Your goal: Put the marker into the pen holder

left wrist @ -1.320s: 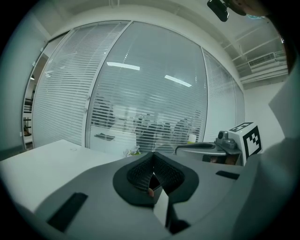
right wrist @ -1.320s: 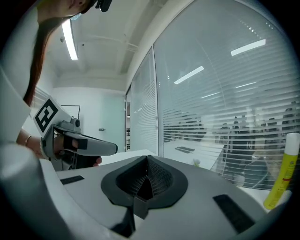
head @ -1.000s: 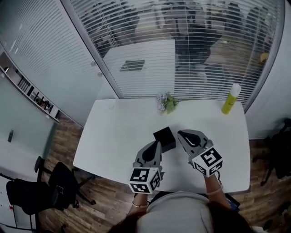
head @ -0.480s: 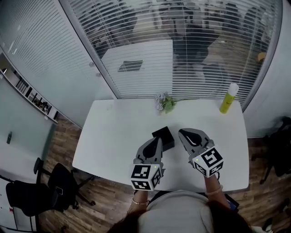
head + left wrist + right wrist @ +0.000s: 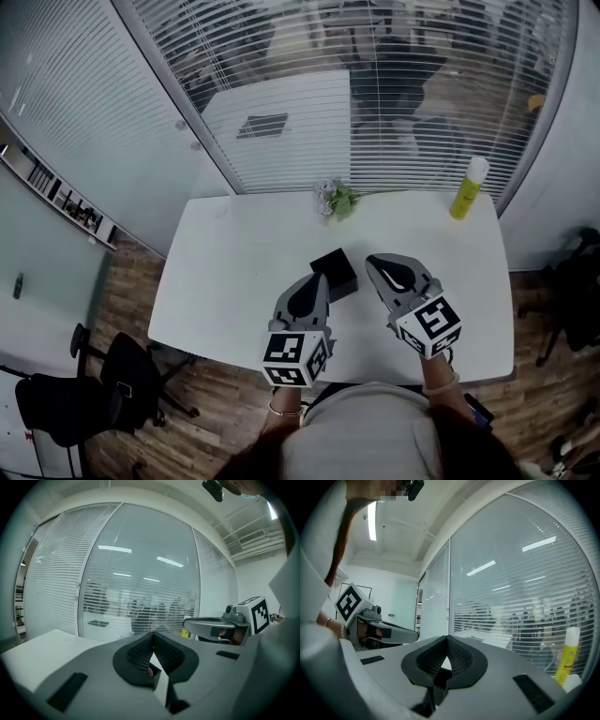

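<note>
The pen holder (image 5: 336, 274), a small black cube-shaped box, stands near the middle of the white table (image 5: 234, 272). My left gripper (image 5: 320, 277) is shut and empty, its tip just at the holder's near left side. My right gripper (image 5: 372, 261) is also shut and empty, a little to the right of the holder. In the left gripper view the pads (image 5: 140, 653) meet at the tip, with a dark box edge showing below them. In the right gripper view the pads (image 5: 459, 657) meet the same way. No marker shows in any view.
A yellow bottle (image 5: 466, 188) stands at the table's far right corner, also seen as the yellow bottle (image 5: 566, 654) in the right gripper view. A small plant (image 5: 334, 199) sits at the far edge by the blinds. A black office chair (image 5: 84, 394) is on the floor at the left.
The head camera has shifted slightly, so the table sits a little higher in the frame. Both grippers and the pen holder keep their places relative to each other.
</note>
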Demonstrator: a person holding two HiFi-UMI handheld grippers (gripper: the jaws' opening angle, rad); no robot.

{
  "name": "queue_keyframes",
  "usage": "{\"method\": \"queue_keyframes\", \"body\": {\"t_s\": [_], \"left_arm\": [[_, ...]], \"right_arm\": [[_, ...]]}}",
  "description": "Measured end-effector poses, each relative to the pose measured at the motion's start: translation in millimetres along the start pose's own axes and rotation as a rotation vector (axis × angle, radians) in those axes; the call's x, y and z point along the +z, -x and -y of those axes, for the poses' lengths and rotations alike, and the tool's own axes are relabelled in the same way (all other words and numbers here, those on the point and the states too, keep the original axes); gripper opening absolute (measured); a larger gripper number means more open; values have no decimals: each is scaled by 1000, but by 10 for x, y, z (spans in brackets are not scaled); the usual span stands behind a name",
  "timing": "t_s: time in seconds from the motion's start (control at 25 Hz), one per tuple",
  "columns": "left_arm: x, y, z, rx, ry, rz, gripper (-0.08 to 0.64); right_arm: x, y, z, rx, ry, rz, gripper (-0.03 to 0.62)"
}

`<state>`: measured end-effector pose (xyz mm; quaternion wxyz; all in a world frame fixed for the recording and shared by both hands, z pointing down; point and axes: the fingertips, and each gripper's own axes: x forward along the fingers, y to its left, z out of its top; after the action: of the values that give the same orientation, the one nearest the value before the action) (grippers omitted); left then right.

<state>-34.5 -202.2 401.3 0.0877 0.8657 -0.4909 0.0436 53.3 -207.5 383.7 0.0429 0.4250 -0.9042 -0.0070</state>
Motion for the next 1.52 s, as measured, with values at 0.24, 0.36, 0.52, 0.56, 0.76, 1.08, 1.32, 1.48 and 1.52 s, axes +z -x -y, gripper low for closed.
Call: {"method": "queue_keyframes", "body": {"t_s": [0.24, 0.36, 0.52, 0.56, 0.76, 1.08, 1.32, 1.48, 1.52], "left_arm": [[-21, 10, -32, 9, 6, -8, 18], [-25, 11, -41, 10, 9, -7, 18], [-36, 21, -39, 7, 9, -11, 18], [-37, 18, -41, 7, 9, -11, 18], [-80, 9, -38, 9, 19, -18, 18], [-166, 22, -71, 23, 36, -32, 18], [-208, 13, -105, 36, 46, -43, 18], [-244, 18, -99, 39, 51, -52, 18], [-250, 11, -99, 40, 51, -53, 18]], "right_arm": [[5, 21, 6, -8, 7, -4, 28], [-17, 27, 15, -12, 3, -15, 28], [-29, 42, 9, -17, 1, -20, 28], [-35, 41, 12, -18, 0, -21, 28], [-106, 35, 25, -26, -9, -41, 28], [-171, 38, 60, -39, -10, -57, 28], [-232, 35, 99, -43, -25, -69, 28], [-275, 35, 117, -45, -39, -77, 28], [-286, 29, 125, -44, -42, -79, 28]]}}
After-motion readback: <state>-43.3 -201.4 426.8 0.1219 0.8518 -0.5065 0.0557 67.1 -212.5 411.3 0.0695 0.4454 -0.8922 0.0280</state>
